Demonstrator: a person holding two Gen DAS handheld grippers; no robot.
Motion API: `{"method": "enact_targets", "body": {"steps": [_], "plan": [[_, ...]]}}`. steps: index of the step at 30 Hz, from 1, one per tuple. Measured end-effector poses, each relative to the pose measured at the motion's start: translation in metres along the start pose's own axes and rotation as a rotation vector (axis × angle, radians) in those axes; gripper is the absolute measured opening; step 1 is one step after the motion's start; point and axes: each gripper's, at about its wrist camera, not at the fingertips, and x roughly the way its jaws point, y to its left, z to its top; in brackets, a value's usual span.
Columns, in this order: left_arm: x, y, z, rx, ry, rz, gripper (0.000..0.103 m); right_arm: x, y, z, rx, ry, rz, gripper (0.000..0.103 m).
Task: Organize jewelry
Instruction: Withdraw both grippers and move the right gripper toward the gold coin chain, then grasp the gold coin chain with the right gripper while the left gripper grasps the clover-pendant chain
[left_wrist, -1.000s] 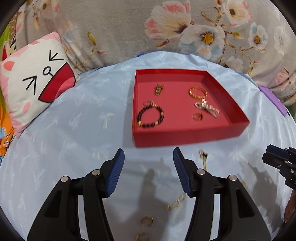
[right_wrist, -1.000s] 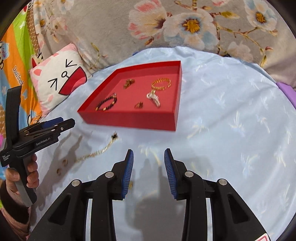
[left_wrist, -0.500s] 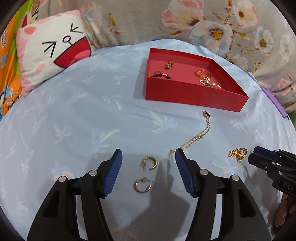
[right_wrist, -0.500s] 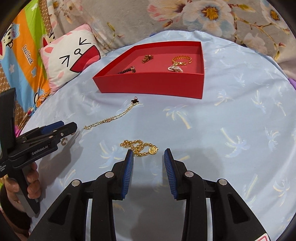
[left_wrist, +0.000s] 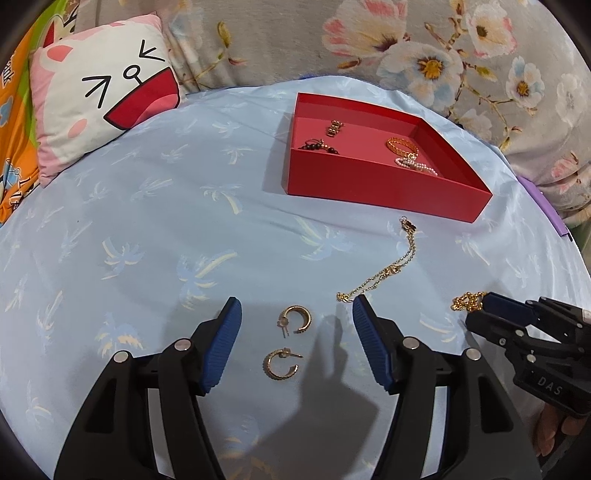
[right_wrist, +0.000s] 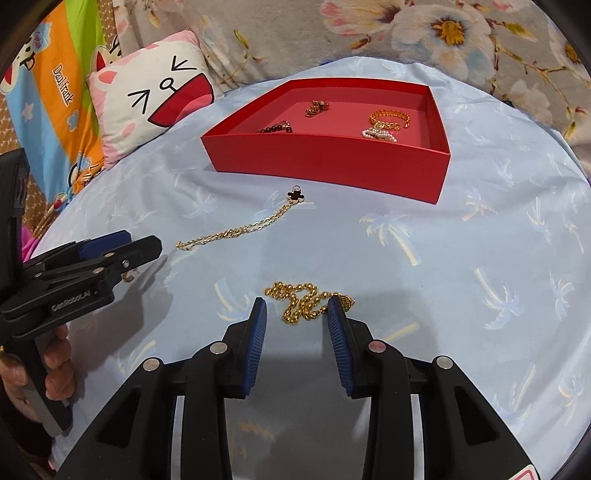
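Two gold hoop earrings (left_wrist: 297, 319) (left_wrist: 280, 363) lie on the light blue cloth between the fingers of my left gripper (left_wrist: 295, 306). Its jaws are opening and touch neither earring. A chunky gold chain (right_wrist: 303, 302) lies bunched at the tips of my right gripper (right_wrist: 297, 304), whose pads stand apart around it without pressing. A thin gold necklace with a dark clover pendant (left_wrist: 388, 269) (right_wrist: 240, 230) stretches toward the red tray (left_wrist: 369, 184) (right_wrist: 332, 162). The tray holds a beaded bracelet, a gold bracelet, a pearl piece and a small gold piece.
A cat-face pillow (left_wrist: 107, 99) (right_wrist: 155, 99) leans at the back left. Flowered fabric (left_wrist: 406, 44) rises behind the tray. A purple object (left_wrist: 546, 210) sits at the right edge. A hand (right_wrist: 55, 365) holds the left gripper (right_wrist: 144, 242); the right gripper (left_wrist: 480, 312) shows at the right.
Both grippers drew back from the tray and sank toward the cloth. The earrings now lie between the left fingers, which spread wider, and the chunky chain lies at the right fingertips.
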Motion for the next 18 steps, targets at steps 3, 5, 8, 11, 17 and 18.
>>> {"method": "enact_targets", "body": {"steps": [3,5,8,11,17,18], "plan": [[0.0,0.0,0.0,-0.001,0.0,-0.003,0.063,0.004,0.003,0.003,-0.021,-0.003,-0.027,0.026],[0.001,0.001,0.0,-0.003,0.003,-0.006,0.063,0.005,0.002,0.005,-0.022,-0.001,-0.039,0.016],[0.001,0.001,0.0,-0.003,0.003,-0.006,0.063,0.005,-0.004,0.006,-0.002,-0.002,-0.033,0.007],[0.001,0.001,0.0,-0.003,0.003,-0.006,0.063,0.003,-0.01,0.005,0.018,-0.004,-0.021,0.006],[0.003,0.002,0.002,-0.014,0.013,-0.011,0.063,-0.009,-0.025,0.007,0.068,-0.035,-0.019,0.005],[0.004,0.002,0.004,-0.014,0.017,-0.013,0.063,-0.013,-0.028,0.008,0.082,-0.046,-0.017,0.004]]}}
